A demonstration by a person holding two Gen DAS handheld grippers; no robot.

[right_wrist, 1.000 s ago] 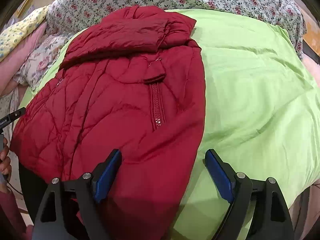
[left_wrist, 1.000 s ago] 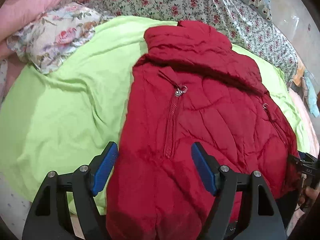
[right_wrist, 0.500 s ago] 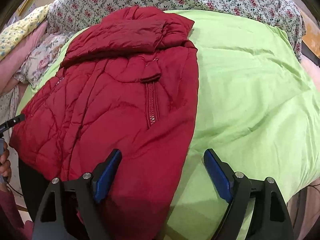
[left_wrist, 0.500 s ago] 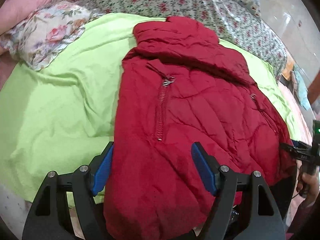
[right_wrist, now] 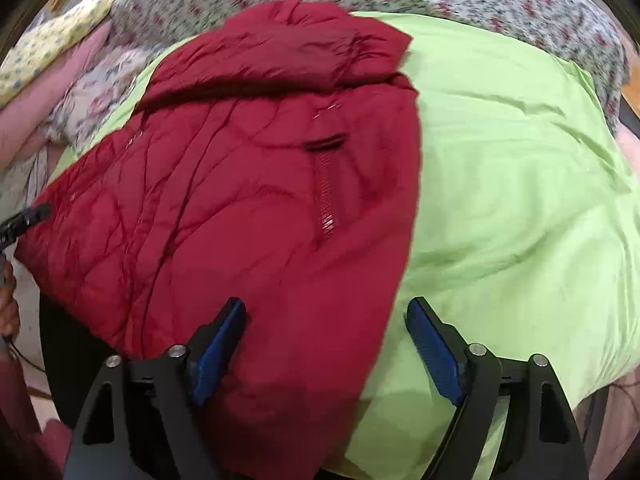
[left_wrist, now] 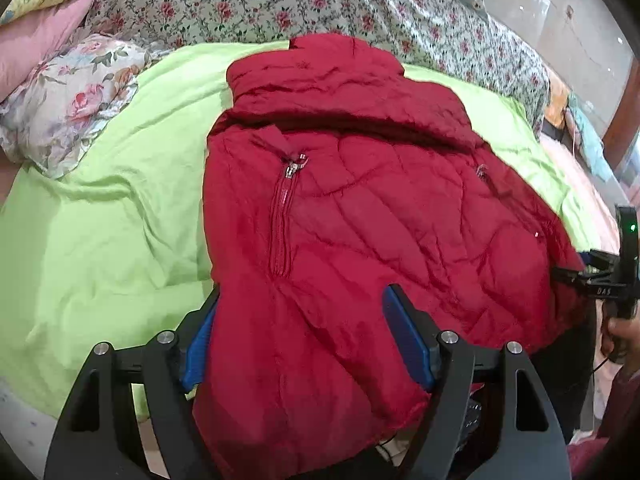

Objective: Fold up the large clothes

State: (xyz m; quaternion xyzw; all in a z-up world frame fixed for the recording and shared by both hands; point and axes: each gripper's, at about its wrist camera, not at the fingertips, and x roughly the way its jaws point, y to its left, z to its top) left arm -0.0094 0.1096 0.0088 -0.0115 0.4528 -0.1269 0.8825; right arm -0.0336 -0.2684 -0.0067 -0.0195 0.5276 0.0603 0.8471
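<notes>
Jacket [left_wrist: 360, 240] lies mid-frame on green sheet [left_wrist: 100, 240], hem nearest. Left gripper [left_wrist: 304, 344] has shifted over the hem, jaws apart, fabric between. Right gripper [right_wrist: 326, 352] jaws closing, not yet gripping. Hem lift appears imminent.

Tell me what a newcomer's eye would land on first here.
The red quilted puffer jacket, spread front-up with pocket zippers showing, dominates the middle of the bed. It lies on a bright lime-green sheet, with floral bedding bunched behind. In front, the left claw straddles the jacket's hem, while the right claw, jaws closing, frames its near corner.
</notes>
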